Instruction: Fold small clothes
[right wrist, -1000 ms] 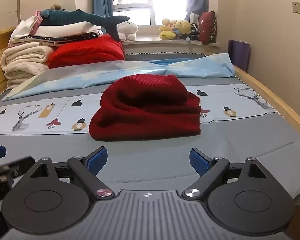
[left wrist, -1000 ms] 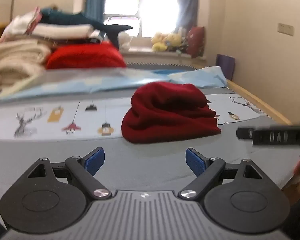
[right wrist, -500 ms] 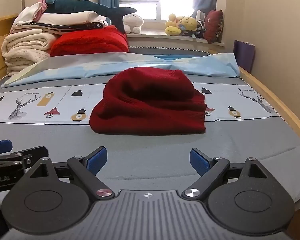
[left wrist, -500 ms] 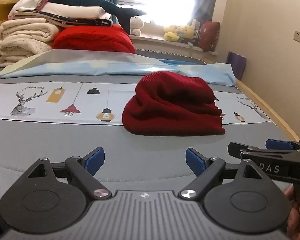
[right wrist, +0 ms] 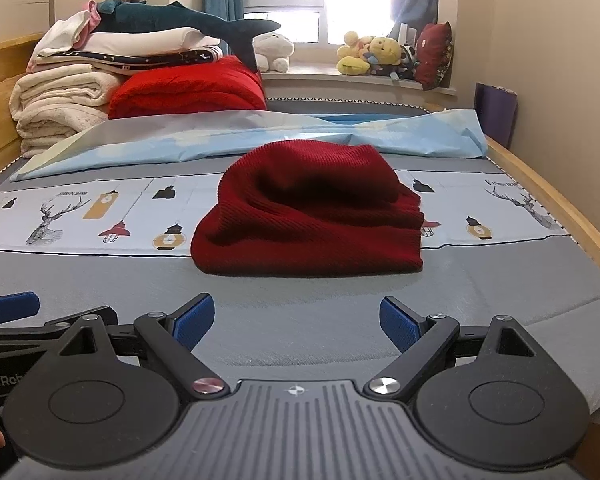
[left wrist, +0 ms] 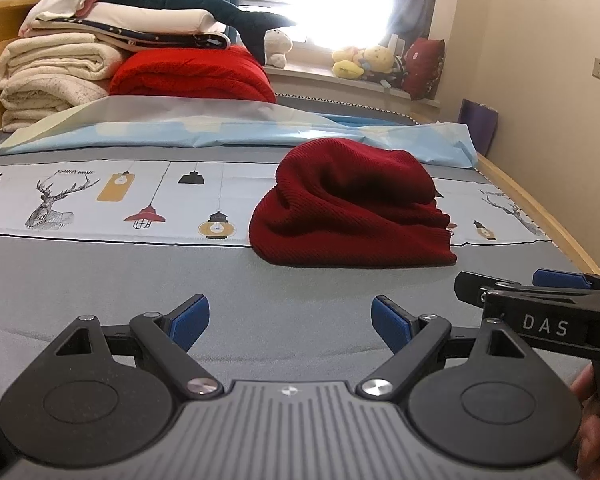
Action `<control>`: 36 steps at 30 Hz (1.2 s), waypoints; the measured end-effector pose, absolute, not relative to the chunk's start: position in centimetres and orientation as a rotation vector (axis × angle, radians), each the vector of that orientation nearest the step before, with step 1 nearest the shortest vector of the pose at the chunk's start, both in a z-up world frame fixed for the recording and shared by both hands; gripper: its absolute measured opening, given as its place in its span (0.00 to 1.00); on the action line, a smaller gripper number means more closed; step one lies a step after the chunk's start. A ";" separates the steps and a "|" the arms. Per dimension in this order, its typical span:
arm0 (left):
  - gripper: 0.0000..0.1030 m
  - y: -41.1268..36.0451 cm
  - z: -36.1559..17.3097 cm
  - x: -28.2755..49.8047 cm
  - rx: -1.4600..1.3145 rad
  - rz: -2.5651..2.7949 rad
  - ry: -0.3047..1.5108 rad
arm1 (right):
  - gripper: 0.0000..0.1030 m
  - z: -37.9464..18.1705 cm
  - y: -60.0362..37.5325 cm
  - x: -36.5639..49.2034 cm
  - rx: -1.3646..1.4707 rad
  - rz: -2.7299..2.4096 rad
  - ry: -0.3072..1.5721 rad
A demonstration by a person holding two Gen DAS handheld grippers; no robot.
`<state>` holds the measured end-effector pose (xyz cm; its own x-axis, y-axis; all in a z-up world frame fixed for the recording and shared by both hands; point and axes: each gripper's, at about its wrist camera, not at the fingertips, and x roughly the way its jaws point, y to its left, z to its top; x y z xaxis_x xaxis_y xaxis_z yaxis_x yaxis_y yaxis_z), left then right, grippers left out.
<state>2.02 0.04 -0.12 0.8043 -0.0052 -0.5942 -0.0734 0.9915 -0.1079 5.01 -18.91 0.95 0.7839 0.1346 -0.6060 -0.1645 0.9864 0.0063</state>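
Observation:
A dark red knitted garment (left wrist: 352, 208) lies folded in a thick bundle on the grey bed, partly on a printed strip; the right wrist view has the red garment (right wrist: 312, 212) straight ahead. My left gripper (left wrist: 290, 325) hovers open over bare grey sheet, short of the bundle and a little to its left, holding nothing. My right gripper (right wrist: 296, 324) is open too, empty, in front of the bundle's near edge. Each gripper appears at the side of the other's view: the right gripper (left wrist: 516, 284) and one blue pad of the left gripper (right wrist: 10, 305).
A light blue sheet (left wrist: 236, 128) lies crumpled behind the garment. Folded blankets (left wrist: 56, 76), a red quilt (left wrist: 192, 72) and a plush shark are stacked at the far left. Soft toys (right wrist: 372, 56) line the windowsill. A wooden bed rail (right wrist: 556, 196) runs along the right.
Both grippers stay open and low in front of the bundle. The left view has steadied and tilted up slightly; the right gripper has come further into its lower right. The garment has not moved.

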 end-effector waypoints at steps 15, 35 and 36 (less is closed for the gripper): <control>0.89 -0.1 0.1 2.0 -0.135 0.042 0.638 | 0.88 1.0 -18.9 5.1 -0.048 0.161 0.648; 0.89 -0.1 0.3 2.2 -0.134 0.050 0.642 | 0.88 1.0 -18.9 5.1 -0.048 0.160 0.649; 0.89 -0.1 0.2 2.2 -0.134 0.050 0.641 | 0.88 1.0 -18.9 5.1 -0.047 0.160 0.649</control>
<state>2.19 -0.14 0.25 0.8004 0.0051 -0.5994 -0.0880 0.9901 -0.1091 5.12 -18.86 0.98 0.7848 0.1330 -0.6053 -0.1627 0.9867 0.0059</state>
